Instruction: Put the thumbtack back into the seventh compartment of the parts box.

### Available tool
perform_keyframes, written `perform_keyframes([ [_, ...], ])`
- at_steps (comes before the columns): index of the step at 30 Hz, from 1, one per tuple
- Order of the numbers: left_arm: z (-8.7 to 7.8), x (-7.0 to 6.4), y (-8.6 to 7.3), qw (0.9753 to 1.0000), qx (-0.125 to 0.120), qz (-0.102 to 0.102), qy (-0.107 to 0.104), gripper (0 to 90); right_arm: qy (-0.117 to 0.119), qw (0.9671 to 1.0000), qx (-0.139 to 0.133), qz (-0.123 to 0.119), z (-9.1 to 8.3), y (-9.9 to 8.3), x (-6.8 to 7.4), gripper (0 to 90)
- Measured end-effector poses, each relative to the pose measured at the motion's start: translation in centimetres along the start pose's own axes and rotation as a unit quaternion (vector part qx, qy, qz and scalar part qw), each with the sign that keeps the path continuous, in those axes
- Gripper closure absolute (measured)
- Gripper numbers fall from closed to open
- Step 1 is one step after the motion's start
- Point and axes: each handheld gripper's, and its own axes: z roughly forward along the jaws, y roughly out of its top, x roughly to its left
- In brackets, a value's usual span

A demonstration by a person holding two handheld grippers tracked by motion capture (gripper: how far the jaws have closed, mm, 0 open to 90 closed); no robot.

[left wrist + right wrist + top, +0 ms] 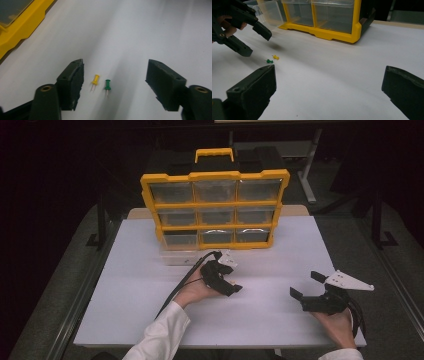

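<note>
Yellow and green, two push pins lie side by side on the white table [150,270]: the yellow push pin [95,80] nearer my left gripper's [113,82] left-hand jaw in its own view, the green push pin [107,85] just beside it, both between that gripper's spread jaws and not yet touched. I judge the step in hand is picking one up. To do it well I would shift until a single pin sits centred, lower until the pads graze the table, then close slowly on the plastic head so the other pin isn't nudged. My right gripper [306,285] waits well apart, jaws wide, before the yellow drawer organizer [215,210] and its pulled-out clear drawer [268,11].
</note>
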Motion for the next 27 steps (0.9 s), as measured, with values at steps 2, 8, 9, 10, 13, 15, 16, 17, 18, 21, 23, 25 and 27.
perform_keyframes([
  [2,0.2,0.1,-0.1,1.0000,0.001,-0.004,-0.003,35.3,0.000,1.0000,0.001,0.001,0.0,0.0,0.0,0.0],
  [8,1.0,0.7,-0.9,0.9996,0.020,-0.015,-0.017,60.0,0.000,1.0000,0.001,0.000,0.1,0.0,-0.1,0.0],
  [9,1.1,0.8,-1.0,0.9995,0.023,-0.016,-0.017,61.5,-0.001,1.0000,0.002,0.000,0.1,0.0,-0.1,0.0],
  [10,1.2,0.9,-1.1,0.9995,0.021,-0.018,-0.019,62.4,-0.001,1.0000,0.003,0.000,0.2,0.0,-0.1,0.0],
  [13,1.4,1.0,-1.2,0.9993,0.025,-0.018,-0.021,65.2,-0.001,1.0000,0.004,-0.002,0.2,0.0,0.0,0.0],
  [15,1.7,0.9,-1.3,0.9992,0.030,-0.014,-0.023,67.2,-0.002,1.0000,0.005,-0.003,0.2,0.0,0.0,0.0],
  [16,1.8,0.9,-1.3,0.9990,0.036,-0.009,-0.024,69.3,-0.003,1.0000,0.005,-0.004,0.2,0.0,0.0,0.0],
  [17,2.0,0.9,-1.4,0.9989,0.040,-0.008,-0.024,71.7,-0.006,1.0000,0.005,-0.005,0.2,0.0,0.1,0.0],
  [18,2.2,0.9,-1.4,0.9987,0.043,-0.007,-0.025,72.8,-0.010,0.9999,0.005,-0.005,0.2,0.0,0.1,0.0],
  [21,2.6,0.9,-1.5,0.9986,0.048,-0.007,-0.019,77.1,-0.008,1.0000,0.000,-0.004,0.2,0.1,0.2,0.0],
  [23,2.8,1.0,-1.5,0.9985,0.052,-0.007,-0.013,78.1,-0.006,1.0000,-0.002,-0.004,0.1,0.1,0.2,0.0],
  [25,2.9,1.1,-1.6,0.9987,0.050,-0.009,-0.010,81.9,-0.006,1.0000,0.000,-0.005,0.2,0.1,0.2,0.0],
  [27,2.9,1.3,-1.6,0.9987,0.049,-0.011,-0.013,82.7,-0.005,1.0000,0.001,-0.005,0.2,0.1,0.2,0.0],
])
